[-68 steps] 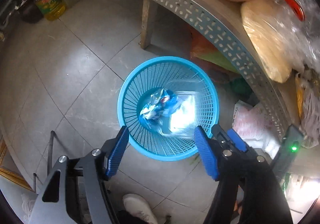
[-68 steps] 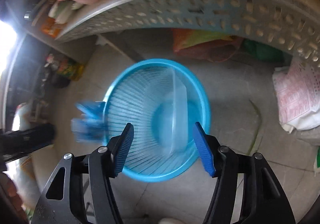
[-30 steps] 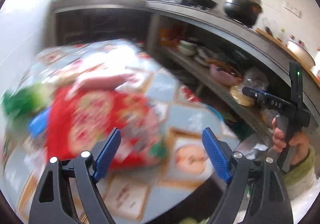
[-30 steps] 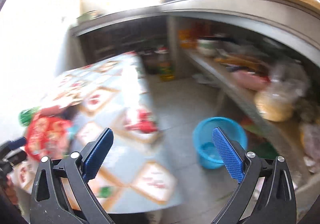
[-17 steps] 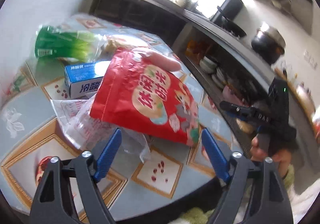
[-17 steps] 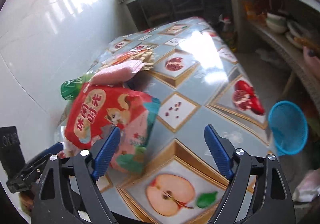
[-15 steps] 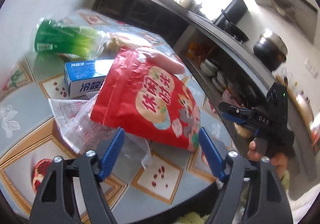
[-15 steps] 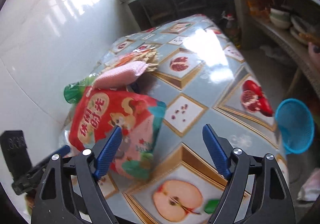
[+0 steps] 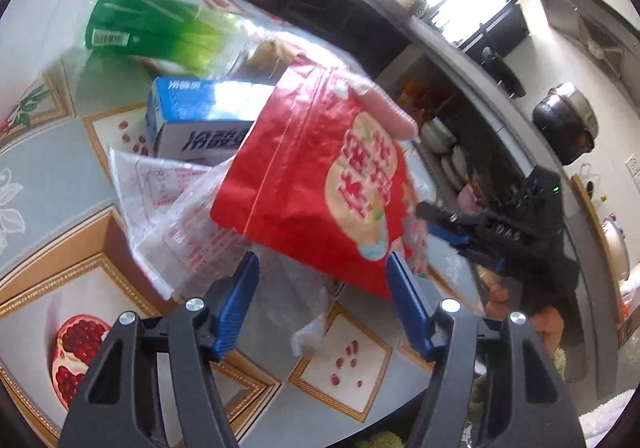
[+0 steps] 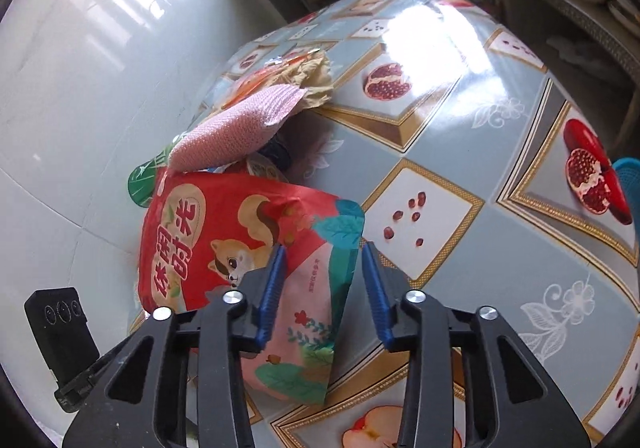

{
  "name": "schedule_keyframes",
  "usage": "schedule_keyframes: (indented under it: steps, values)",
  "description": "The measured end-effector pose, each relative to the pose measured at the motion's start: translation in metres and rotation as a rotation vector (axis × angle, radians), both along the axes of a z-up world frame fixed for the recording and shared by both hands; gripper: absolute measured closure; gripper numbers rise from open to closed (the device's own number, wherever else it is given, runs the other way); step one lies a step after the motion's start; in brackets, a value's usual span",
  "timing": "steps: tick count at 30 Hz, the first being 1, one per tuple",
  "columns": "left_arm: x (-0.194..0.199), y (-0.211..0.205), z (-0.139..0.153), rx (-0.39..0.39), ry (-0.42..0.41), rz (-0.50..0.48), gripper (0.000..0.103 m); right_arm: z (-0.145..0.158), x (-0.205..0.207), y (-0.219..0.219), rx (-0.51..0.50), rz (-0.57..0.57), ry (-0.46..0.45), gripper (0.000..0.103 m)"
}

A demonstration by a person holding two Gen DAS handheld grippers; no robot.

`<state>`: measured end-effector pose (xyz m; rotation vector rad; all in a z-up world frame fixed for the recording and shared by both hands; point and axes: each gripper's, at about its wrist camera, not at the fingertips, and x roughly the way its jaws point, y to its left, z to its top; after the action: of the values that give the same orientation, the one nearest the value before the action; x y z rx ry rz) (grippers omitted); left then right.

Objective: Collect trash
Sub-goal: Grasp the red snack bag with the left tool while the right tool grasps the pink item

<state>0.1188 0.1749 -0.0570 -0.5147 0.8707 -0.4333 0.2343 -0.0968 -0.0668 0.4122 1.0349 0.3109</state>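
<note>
A big red snack bag [image 9: 320,191] [image 10: 240,244] lies on the fruit-print table [image 10: 460,151], propped on a pile. My right gripper [image 10: 323,280] is open, its fingertips either side of the bag's pink-and-green end. My left gripper [image 9: 323,304] is open, just short of the bag's lower edge and above a crumpled clear plastic bag [image 9: 180,215]. The blue trash basket [image 10: 628,183] shows at the right edge, on the floor beyond the table.
A blue-and-white carton [image 9: 192,119], bagged green onions [image 9: 152,31], a pink mesh pad [image 10: 236,127] and crumpled brown paper [image 10: 312,79] lie by the wall [image 10: 80,67]. A kitchen counter with pots [image 9: 568,119] and shelves stands past the table.
Both grippers left the blue basket on the floor and swung up to the table. In the last half second both closed in on the red snack bag, the right one narrowing.
</note>
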Motion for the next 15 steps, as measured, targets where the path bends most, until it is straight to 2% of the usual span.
schedule_keyframes:
  steps: [4,9,14,15]
  values:
    - [-0.004,-0.003,0.011,-0.042,-0.066,-0.014,0.043,0.000,0.000,-0.001,0.011,0.013,0.007,0.075]
    - [0.001,-0.005,0.009,-0.121,-0.089,0.002,0.046,-0.007,0.001,0.001,0.024,0.026,0.022,0.076]
    - [0.016,-0.005,-0.002,-0.171,-0.027,0.054,0.062,-0.010,-0.001,0.005,0.031,0.038,0.028,0.077]
    - [0.017,-0.004,-0.002,-0.171,-0.021,0.060,0.069,-0.010,-0.002,0.006,0.027,0.044,0.026,0.077]
